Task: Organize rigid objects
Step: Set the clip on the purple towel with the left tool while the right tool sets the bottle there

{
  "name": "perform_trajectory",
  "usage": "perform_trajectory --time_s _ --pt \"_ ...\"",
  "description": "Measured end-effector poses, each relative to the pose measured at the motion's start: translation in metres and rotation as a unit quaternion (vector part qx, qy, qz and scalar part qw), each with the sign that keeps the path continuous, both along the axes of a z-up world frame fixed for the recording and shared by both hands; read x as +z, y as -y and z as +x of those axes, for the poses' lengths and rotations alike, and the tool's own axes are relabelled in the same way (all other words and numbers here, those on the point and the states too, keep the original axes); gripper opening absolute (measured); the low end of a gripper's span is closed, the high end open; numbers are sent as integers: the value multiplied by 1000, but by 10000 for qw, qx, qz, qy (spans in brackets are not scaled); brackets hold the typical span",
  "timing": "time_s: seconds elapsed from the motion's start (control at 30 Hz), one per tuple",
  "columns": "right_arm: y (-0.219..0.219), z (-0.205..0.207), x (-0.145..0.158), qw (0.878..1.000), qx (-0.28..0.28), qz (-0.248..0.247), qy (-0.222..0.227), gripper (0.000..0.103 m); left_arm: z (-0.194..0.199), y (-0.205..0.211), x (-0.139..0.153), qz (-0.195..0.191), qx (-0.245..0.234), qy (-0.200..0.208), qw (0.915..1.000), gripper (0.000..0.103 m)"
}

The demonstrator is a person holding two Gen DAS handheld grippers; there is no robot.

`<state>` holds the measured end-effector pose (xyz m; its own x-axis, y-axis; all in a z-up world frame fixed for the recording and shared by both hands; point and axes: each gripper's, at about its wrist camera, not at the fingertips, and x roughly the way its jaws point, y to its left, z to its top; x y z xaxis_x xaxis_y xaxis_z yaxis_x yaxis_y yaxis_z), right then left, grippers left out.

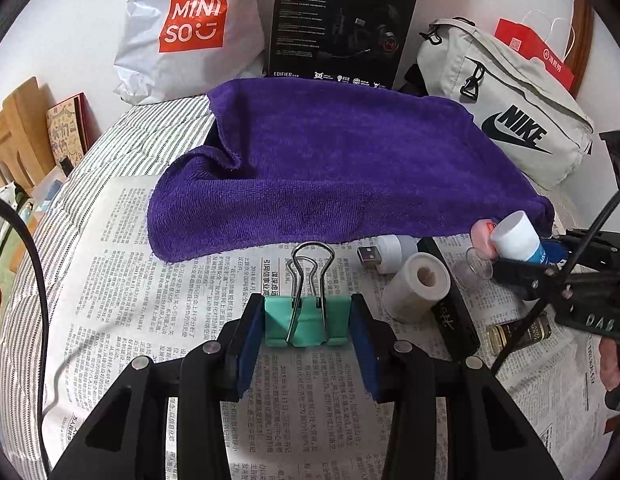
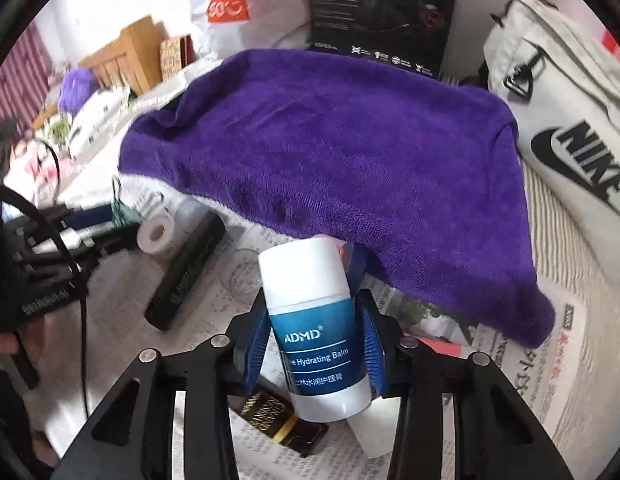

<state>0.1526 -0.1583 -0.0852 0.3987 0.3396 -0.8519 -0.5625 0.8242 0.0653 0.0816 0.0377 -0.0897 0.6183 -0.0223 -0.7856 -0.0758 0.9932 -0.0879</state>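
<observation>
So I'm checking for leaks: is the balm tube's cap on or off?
On. The balm tube in the right gripper has its white cap seated over the end.

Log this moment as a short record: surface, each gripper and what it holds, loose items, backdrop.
surface: newspaper on striped bedding
left gripper: shut on green binder clip
right gripper: shut on ADMD balm tube
loose items: tape roll, USB plug, long black box, small dark bottle
cloth: purple towel, draped behind the items
backdrop: Miniso bag, Nike pouch
</observation>
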Motion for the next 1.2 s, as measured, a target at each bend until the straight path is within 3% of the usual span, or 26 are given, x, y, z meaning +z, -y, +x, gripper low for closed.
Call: perform_trajectory --time_s 0.43,1.2 --pt "13 0 5 9989 -265 299 -261 37 -1 -5 5 -74 -38 -38 10000 40" --pt "40 -10 42 9938 -731 822 -163 37 -18 -22 55 -161 50 159 9997 40"
